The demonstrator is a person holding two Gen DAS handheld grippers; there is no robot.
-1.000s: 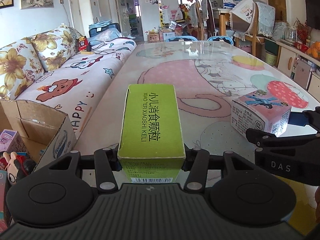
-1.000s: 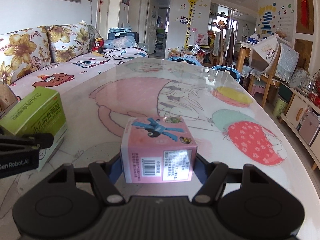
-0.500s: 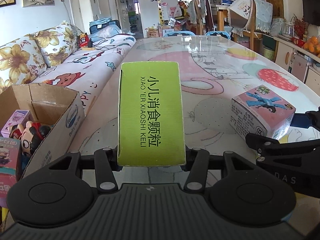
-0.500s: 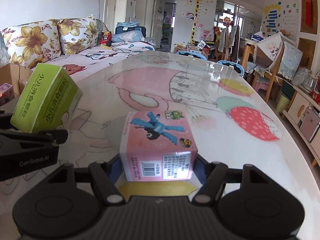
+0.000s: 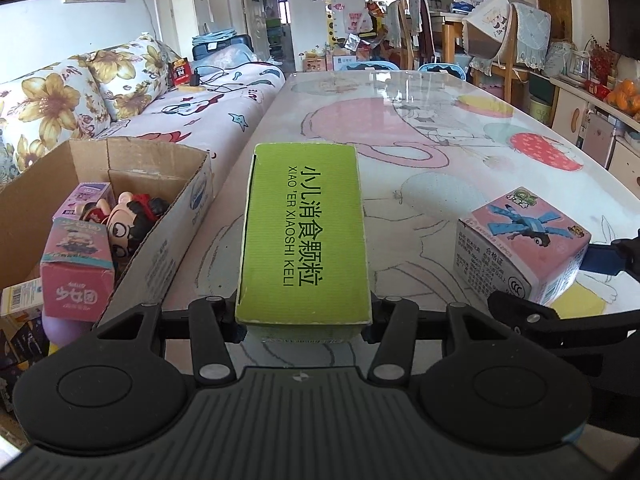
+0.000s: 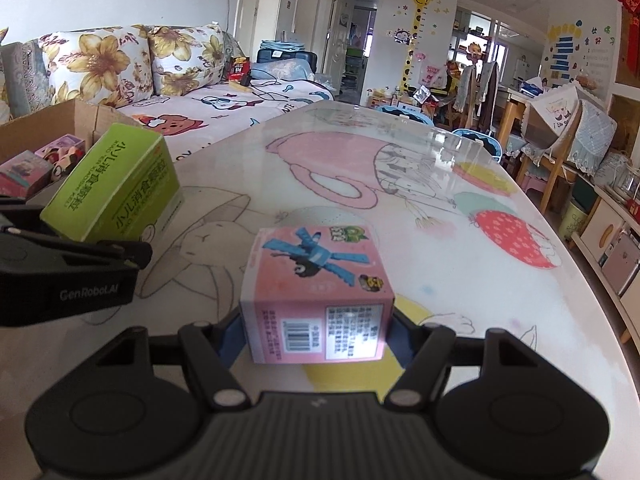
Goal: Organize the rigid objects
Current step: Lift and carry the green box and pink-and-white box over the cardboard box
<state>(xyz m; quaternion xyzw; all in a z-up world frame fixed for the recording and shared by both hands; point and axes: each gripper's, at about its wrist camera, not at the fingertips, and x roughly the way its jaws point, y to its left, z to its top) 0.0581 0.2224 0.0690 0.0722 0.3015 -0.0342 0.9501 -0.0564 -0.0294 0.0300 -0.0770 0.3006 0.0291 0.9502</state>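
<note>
Left tongs (image 5: pixel 304 322) grip the green box (image 5: pixel 304 232); right tongs (image 6: pixel 316 332) grip the pink box (image 6: pixel 316 280).

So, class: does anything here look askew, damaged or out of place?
Nothing looks damaged or spilled. The only loose items are the green box and the pink box, each held clear of the table in a gripper. The toys lie jumbled in the carton.

Green box (image 5: pixel 304 236) matt ribbed card; table (image 5: pixel 440 128) glossy, reflective; carton (image 5: pixel 176 216) raw brown corrugated cardboard
</note>
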